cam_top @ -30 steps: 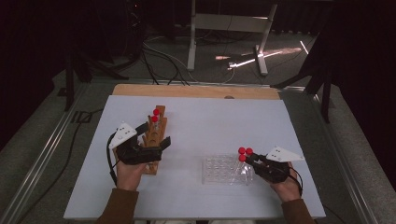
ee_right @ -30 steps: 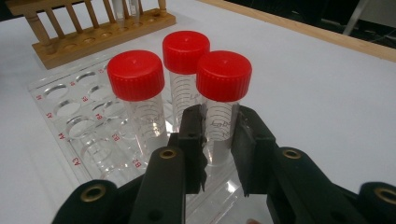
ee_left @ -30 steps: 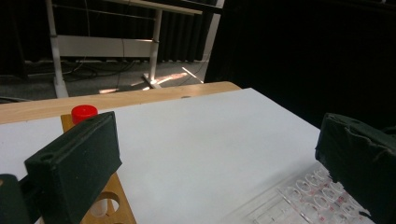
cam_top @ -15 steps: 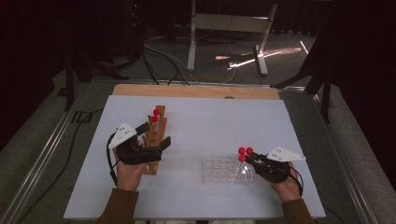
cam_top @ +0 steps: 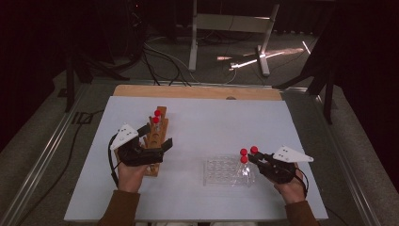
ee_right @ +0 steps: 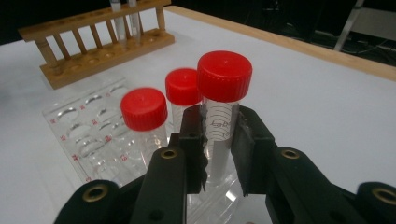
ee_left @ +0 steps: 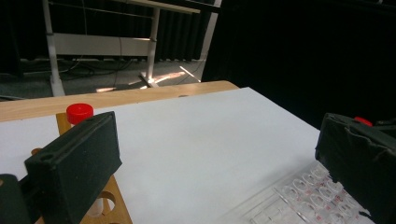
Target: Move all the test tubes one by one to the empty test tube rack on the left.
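Observation:
My right gripper [ee_right: 219,135] is shut on a clear tube with a red cap [ee_right: 223,116], held upright at the near right edge of a clear plastic rack [ee_right: 79,135]. Two more red-capped tubes [ee_right: 144,116] stand in that rack just beyond it. From above, the right gripper [cam_top: 251,157] points left at the clear rack [cam_top: 221,172], with the held tube's cap [cam_top: 254,149] over it. My left gripper [cam_top: 162,153] stands open across the near end of a wooden rack [cam_top: 157,132]. Its own view shows the left gripper [ee_left: 217,140] with wide jaws and bare table between them.
The wooden rack [ee_left: 107,200] holds two red-capped tubes [cam_top: 156,117] at its far end. The white tabletop [cam_top: 211,127] has a wooden strip [cam_top: 197,92] along its back edge. Beyond the table are cables and a metal stand [cam_top: 193,37] on a dark floor.

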A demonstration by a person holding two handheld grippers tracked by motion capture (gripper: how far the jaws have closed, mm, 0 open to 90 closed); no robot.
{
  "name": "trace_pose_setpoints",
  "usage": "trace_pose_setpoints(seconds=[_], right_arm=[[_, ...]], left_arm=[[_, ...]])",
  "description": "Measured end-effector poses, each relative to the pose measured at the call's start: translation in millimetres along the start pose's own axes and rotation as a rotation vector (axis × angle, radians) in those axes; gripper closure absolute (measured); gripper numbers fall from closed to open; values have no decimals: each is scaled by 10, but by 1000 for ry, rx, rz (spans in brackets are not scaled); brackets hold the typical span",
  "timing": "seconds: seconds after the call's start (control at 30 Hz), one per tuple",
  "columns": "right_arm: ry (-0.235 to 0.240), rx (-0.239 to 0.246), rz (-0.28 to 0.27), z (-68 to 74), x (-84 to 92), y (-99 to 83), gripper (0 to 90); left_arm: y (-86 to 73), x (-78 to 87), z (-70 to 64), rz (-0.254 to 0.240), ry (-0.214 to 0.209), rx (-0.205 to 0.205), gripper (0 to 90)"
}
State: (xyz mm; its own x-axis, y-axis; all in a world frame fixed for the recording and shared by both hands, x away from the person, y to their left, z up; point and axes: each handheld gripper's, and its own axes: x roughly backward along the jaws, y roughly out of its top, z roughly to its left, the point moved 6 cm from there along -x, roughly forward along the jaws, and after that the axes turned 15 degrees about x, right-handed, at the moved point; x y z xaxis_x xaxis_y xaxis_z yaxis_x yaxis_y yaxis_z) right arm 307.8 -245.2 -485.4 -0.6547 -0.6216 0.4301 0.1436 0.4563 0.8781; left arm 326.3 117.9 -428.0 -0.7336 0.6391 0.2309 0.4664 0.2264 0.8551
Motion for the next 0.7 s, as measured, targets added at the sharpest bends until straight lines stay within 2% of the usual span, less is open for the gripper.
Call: trace_pose_setpoints(seconds=[0.27, 0.7], right_arm=[[-16, -8, -33, -24, 90, 86, 746], [-59, 8, -76, -69, 273, 251, 747]], left_arm=[[-7, -7, -3, 4, -3, 0, 6], [-16, -19, -26, 8, -7, -4, 7]])
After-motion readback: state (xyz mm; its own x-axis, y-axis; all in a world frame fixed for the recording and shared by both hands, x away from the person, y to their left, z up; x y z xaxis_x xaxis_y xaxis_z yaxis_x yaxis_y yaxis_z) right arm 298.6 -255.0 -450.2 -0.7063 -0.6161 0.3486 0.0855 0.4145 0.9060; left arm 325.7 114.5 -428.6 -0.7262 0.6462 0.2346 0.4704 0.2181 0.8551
